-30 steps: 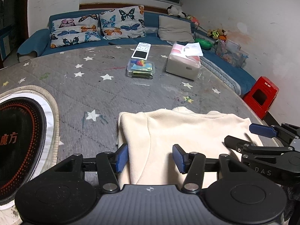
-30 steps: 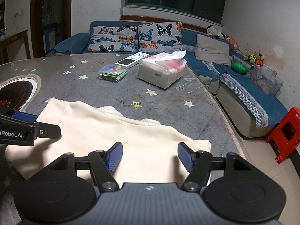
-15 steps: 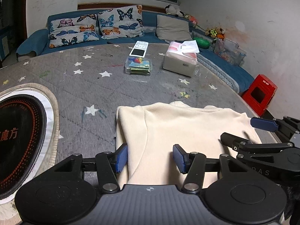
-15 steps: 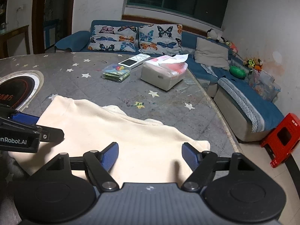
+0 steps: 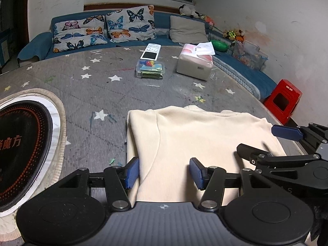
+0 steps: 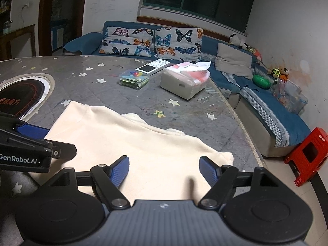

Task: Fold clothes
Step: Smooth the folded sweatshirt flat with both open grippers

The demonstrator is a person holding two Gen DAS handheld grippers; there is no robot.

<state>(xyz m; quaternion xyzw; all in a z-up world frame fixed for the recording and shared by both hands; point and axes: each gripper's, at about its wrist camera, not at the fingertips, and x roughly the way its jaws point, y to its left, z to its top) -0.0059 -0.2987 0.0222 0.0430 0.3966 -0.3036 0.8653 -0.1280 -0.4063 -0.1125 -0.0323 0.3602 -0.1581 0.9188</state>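
A cream garment (image 5: 196, 139) lies folded flat on the grey star-patterned table, seen also in the right wrist view as the same cream garment (image 6: 131, 143). My left gripper (image 5: 164, 173) is open above its near left part, nothing between the blue pads. My right gripper (image 6: 164, 171) is open over the near right part, also holding nothing. The right gripper (image 5: 264, 141) shows at the right of the left wrist view, and the left gripper's fingers (image 6: 32, 131) show at the left of the right wrist view.
Beyond the garment sit a clear box of small items (image 5: 150, 69), a white remote (image 5: 151, 51) and a tissue box (image 5: 194, 63). A round black cooktop (image 5: 22, 141) is set into the table at left. A blue sofa (image 6: 266, 110) and a red stool (image 6: 307, 153) stand past the table's edge.
Both grippers have drawn back and risen slightly from the garment. The right gripper's fingers have spread a little wider. The garment has not moved.
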